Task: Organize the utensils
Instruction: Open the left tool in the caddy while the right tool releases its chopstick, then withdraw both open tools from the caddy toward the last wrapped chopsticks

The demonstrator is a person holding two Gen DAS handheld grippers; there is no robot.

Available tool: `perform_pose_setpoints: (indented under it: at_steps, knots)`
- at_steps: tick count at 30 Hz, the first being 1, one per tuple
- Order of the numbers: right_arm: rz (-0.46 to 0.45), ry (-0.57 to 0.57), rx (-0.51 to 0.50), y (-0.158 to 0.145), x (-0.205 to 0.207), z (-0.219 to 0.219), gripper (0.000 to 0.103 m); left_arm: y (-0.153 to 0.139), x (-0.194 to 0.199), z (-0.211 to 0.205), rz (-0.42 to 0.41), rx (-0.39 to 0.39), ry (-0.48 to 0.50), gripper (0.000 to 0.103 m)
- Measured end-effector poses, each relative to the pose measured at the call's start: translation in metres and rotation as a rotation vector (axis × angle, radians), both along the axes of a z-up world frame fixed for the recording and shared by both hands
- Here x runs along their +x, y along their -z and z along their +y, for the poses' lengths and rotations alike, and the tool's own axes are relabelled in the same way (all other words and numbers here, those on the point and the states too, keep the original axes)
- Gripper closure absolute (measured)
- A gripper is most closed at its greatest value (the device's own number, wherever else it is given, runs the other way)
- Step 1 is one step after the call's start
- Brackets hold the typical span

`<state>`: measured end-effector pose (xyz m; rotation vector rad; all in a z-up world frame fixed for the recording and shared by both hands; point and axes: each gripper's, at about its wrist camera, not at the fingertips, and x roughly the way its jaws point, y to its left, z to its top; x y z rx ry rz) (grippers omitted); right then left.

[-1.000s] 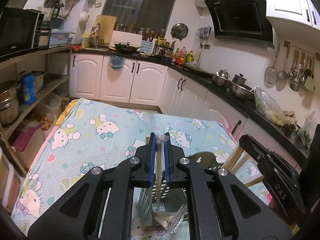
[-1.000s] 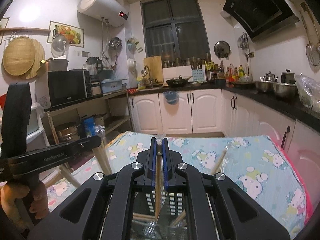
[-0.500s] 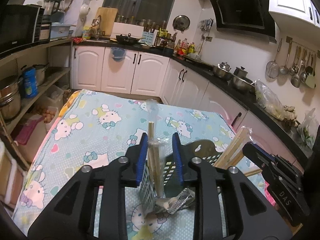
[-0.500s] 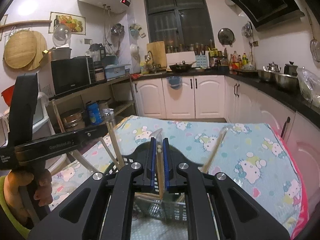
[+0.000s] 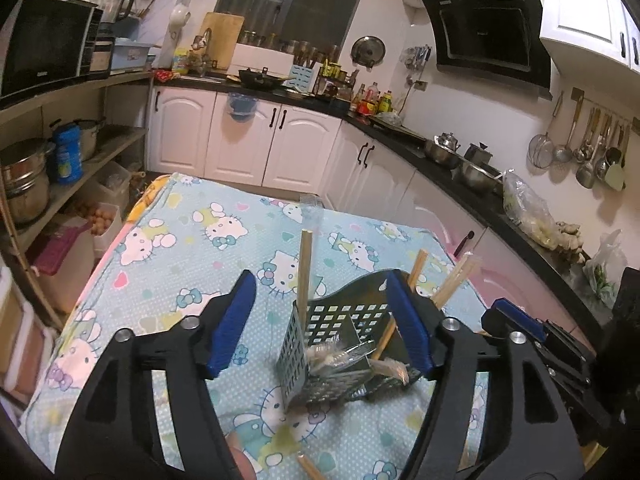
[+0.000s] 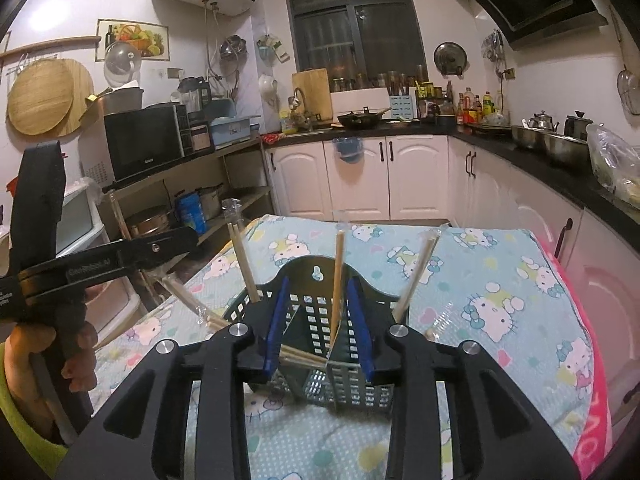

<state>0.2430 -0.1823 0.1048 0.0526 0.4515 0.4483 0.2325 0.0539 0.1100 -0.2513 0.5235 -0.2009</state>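
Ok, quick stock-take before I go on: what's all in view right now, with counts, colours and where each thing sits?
Utensil basket: one, dark green, perforated, on the table.
Wrapped chopsticks: several pairs, pale wood, standing and leaning in the basket; exact count unclear.
Tablecloth: one, light blue cartoon-cat print, over the table.
Microwave: one, black, on the shelf.
Wok: one, black, on the far counter.
Left gripper: black, blue pads, open above the basket.
Right gripper: black, blue pads, open, one chopstick between its jaws.

My left gripper's [image 5: 320,320] right finger covers part of the utensil basket [image 5: 332,344], so I can't see where the wrapped chopsticks [image 5: 456,280] end. One chopstick [image 5: 310,470] runs off the bottom edge.
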Motion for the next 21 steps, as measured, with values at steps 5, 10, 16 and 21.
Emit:
perform_pose_setpoints:
  at_steps: [5, 10, 16, 21]
  knots:
    - [0.009, -0.004, -0.002, -0.002, -0.012, -0.003, 0.062, 0.002, -0.014, 0.002, 0.016, -0.008, 0.001, 0.032]
    - [0.022, -0.004, -0.011, 0.002, -0.026, -0.009, 0.059, 0.007, -0.030, 0.004, 0.026, -0.018, -0.002, 0.021]
    - [0.048, 0.000, -0.020, 0.011, -0.039, -0.017, 0.053, 0.015, -0.051, -0.001, 0.030, -0.013, 0.024, 0.012]
    - [0.066, 0.012, -0.024, 0.022, -0.051, -0.024, 0.045, 0.024, -0.065, -0.007, 0.041, -0.014, 0.033, 0.012]
